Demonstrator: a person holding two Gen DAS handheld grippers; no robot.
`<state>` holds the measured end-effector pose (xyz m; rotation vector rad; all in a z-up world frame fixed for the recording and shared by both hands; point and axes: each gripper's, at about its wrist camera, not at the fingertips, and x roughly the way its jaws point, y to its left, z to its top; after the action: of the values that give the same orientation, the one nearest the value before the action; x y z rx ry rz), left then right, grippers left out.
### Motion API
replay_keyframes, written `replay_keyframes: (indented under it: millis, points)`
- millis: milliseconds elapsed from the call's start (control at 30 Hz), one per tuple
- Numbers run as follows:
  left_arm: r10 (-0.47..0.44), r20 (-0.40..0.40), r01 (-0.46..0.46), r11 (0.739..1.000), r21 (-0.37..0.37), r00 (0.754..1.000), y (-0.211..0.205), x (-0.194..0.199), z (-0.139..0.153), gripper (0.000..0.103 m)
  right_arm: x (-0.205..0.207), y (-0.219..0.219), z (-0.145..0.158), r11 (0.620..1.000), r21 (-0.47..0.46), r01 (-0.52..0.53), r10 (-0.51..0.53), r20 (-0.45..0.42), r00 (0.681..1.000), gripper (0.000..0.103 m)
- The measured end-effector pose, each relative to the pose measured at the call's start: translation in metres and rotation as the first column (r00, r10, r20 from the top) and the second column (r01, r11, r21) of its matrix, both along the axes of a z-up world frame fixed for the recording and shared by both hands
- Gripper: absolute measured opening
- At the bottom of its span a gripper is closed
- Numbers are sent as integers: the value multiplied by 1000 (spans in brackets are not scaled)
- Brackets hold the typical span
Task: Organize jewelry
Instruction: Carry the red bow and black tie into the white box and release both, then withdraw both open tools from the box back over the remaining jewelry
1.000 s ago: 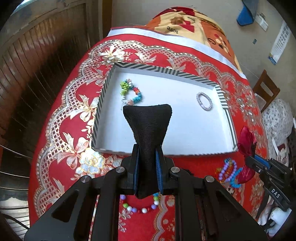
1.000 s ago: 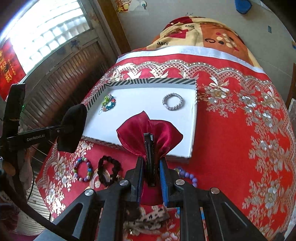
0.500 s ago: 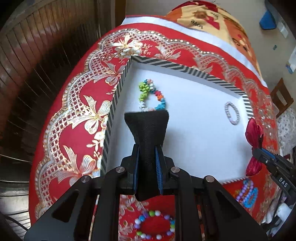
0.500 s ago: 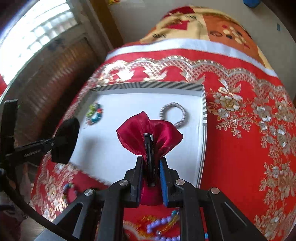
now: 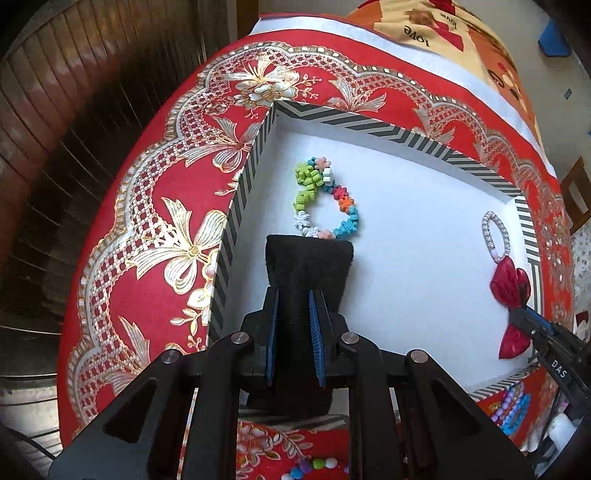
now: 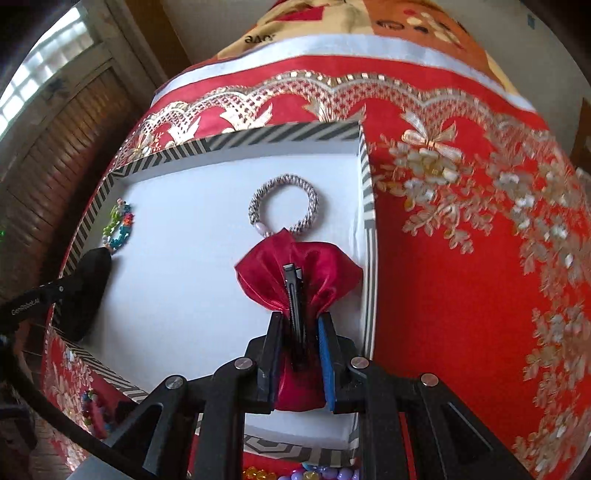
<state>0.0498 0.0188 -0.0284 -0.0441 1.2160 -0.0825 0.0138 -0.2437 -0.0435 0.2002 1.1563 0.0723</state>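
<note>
- A red cloth point(image 5: 155, 206) with gold and white flower embroidery covered the bench.
- A patterned orange and cream blanket point(image 6: 388, 26) lay beyond its white border.
- Brown wooden slats point(image 5: 92, 85) stood at the left.
- A wooden chair point(image 5: 576, 192) stood at the right.

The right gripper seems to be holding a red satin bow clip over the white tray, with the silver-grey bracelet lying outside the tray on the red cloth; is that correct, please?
Not quite: the silver-grey bracelet lies inside the white tray, as the right wrist view shows. The right gripper does hold the red satin bow clip over the tray.

A home bedroom: floral red bedspread point(image 6: 461, 258), patterned blanket point(image 5: 461, 33), wooden shutters point(image 6: 55, 147).
</note>
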Motion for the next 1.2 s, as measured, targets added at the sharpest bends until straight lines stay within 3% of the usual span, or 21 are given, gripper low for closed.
replay_keyframes:
  millis: [167,233,300,833,1200]
  points:
    - [-12,25,12,1000,-19,1000,1,1,1,20,1,1,1,1000,15,-1,1,-6,1000,20]
    - [-10,32,12,999,-50,999,3,0,3,41,-1,2,4,999,46,0,0,-2,1000,29]
    - [0,38,3,997,-75,999,5,-1,5,49,-6,3,10,998,57,-5,4,19,1000,35]
    - [-51,88,51,999,5,995,-11,-49,32,49,-46,11,48,997,68,-27,20,110,994,40]
    - [-91,135,91,996,2,987,-37,-95,51,49,-97,3,60,999,54,-3,-4,139,990,43]
